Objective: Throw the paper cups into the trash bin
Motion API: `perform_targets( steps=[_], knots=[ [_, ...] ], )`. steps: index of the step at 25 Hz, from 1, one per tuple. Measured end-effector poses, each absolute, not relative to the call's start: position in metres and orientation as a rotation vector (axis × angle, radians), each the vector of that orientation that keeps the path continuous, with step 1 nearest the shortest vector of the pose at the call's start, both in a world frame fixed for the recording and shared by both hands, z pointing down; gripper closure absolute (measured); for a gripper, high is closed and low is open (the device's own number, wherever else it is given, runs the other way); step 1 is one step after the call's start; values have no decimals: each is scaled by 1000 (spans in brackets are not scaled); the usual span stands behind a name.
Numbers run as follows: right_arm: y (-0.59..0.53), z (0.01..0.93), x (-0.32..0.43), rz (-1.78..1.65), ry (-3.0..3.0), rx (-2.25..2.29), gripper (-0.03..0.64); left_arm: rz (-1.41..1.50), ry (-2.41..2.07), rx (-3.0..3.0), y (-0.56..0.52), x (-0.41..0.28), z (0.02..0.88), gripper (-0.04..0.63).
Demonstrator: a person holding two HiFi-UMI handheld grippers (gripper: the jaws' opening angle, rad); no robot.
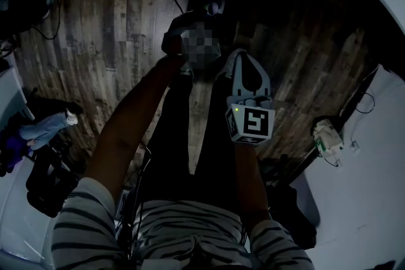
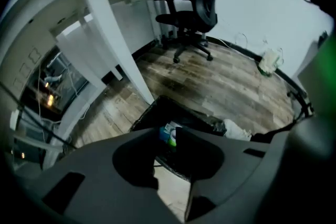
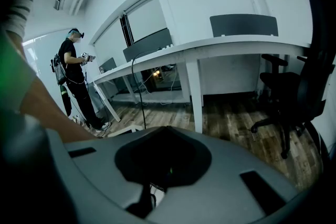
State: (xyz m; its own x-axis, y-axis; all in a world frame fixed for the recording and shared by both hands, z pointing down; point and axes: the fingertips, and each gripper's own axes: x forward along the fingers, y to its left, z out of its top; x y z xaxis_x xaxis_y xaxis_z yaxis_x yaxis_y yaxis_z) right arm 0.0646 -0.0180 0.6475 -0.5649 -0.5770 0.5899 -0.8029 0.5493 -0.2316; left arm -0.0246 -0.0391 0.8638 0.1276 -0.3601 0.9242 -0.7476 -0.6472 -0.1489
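Left gripper (image 2: pixel 168 131) jaws released, a narrow gap between the tips, nothing clamped. Through that gap shows a sliver of paper cup (image 2: pixel 168 137), blue-green-white print. It sits against the dark inside of the black trash bin (image 2: pixel 149 113), beyond the tips and lower than them. Can't tell if either tip brushes it. The bin stands on the wood floor (image 2: pixel 226 81) right under and ahead of the jaws, beside a white desk leg (image 2: pixel 116 47). A white crumpled bit (image 2: pixel 236 129) lies at the bin's right rim. A black office chair (image 2: pixel 194 8) stands well behind, near the wall.

Right gripper (image 3: pixel 163 129) jaws clenched together, tips meeting, nothing between them. It faces away from the bin, toward a long white desk (image 3: pixel 210 47). Another person (image 3: pixel 73 78) stands at the far left of that view.

Head view is very dark. The left forearm (image 1: pixel 133 126) stretches forward over the floor. The right gripper's marker cube (image 1: pixel 250 124) is nearer the body, apart from it. Striped sleeves (image 1: pixel 85 224) fill the bottom edge. The cup can't be made out in this view.
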Motion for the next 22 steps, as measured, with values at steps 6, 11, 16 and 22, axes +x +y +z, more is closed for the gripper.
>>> perform_targets(
  steps=[6, 11, 16, 22],
  knots=[
    [-21, 626, 64, 647, -2354, 1117, 607, 1332, -1213, 1949, -44, -29, 830, 507],
    [-17, 608, 63, 629, -2365, 1118, 607, 1175, -1319, 1868, -41, -34, 794, 529],
    [-16, 578, 64, 603, -2384, 1115, 607, 1040, -1418, 1811, -36, -42, 747, 552],
    [-23, 539, 58, 548, -2438, 1090, 607, 872, -1520, 1767, -34, -48, 688, 569]
  ],
)
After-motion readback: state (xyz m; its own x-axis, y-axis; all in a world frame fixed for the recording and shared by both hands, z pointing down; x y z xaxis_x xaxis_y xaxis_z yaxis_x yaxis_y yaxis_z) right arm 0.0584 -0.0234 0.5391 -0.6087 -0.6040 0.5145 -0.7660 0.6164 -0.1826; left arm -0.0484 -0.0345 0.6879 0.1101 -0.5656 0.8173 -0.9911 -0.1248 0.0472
